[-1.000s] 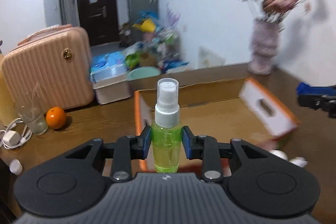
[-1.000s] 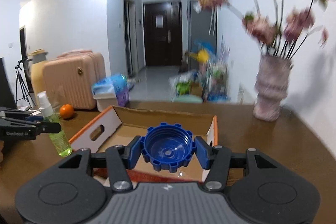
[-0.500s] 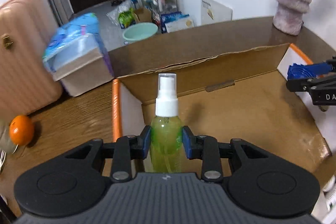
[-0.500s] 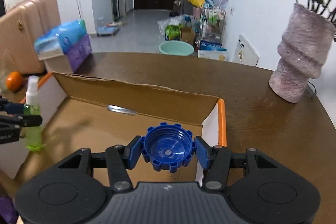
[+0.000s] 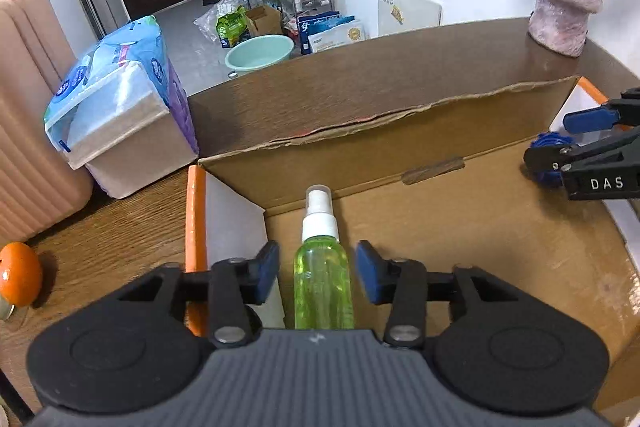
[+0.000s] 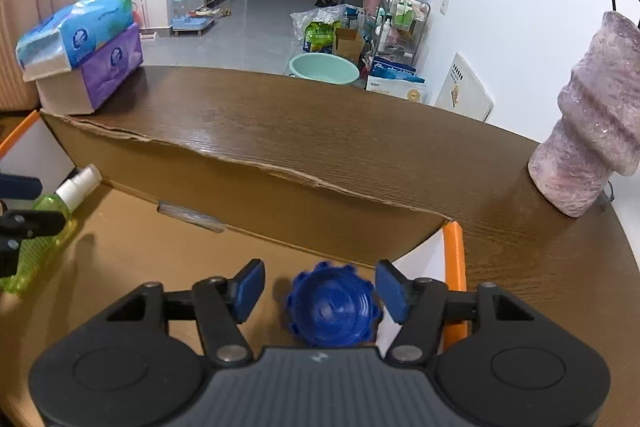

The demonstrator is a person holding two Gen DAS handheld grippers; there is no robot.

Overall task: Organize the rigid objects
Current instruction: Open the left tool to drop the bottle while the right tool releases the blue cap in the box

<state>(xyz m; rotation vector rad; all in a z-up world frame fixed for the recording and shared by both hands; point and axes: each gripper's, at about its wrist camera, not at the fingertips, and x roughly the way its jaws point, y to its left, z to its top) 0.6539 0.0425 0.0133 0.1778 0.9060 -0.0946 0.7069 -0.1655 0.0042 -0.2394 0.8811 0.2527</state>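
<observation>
The left gripper [image 5: 318, 271] has just been opening — its 2 blue pads stand clear of the green spray bottle [image 5: 323, 285], which stands upright between them in the near left corner of the cardboard box [image 5: 400, 131]. The right gripper [image 6: 320, 289] has also just been opening; the blue cap [image 6: 332, 309] sits loose between its spread pads, by the box's orange-edged right wall. Farther off on the wooden table [image 6: 360, 131] stand a tissue pack [image 5: 116, 99] and a pink vase [image 6: 592, 147].
</observation>
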